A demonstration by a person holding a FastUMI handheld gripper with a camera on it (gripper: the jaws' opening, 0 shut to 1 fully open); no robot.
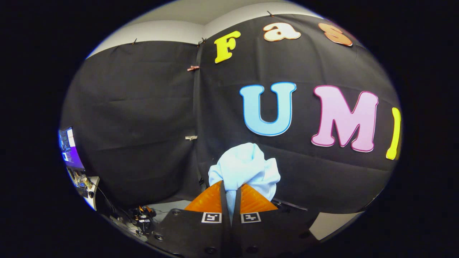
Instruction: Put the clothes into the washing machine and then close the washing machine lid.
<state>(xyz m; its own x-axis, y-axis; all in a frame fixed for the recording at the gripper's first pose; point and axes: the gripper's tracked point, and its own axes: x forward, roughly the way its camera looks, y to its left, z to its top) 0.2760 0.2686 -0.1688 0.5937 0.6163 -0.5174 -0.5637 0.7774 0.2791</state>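
The hand-held gripper [230, 191] is clenched on a bunched, pale blue-white cloth garment [245, 166], which billows just beyond the fingertips, lifted against the black booth wall [143, 118]. I judge the carry needs a firm pinch so no fabric slips loose. The square markers [211, 217] carry coded patterns, no readable words

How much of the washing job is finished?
Done: the cloth is picked up; the gripper is shut on it, bunched between the fingers and bulging just ahead of them. In hand: it is held up in front of the black wall, being carried. Left: dropping it into the washing machine, then closing the lid.
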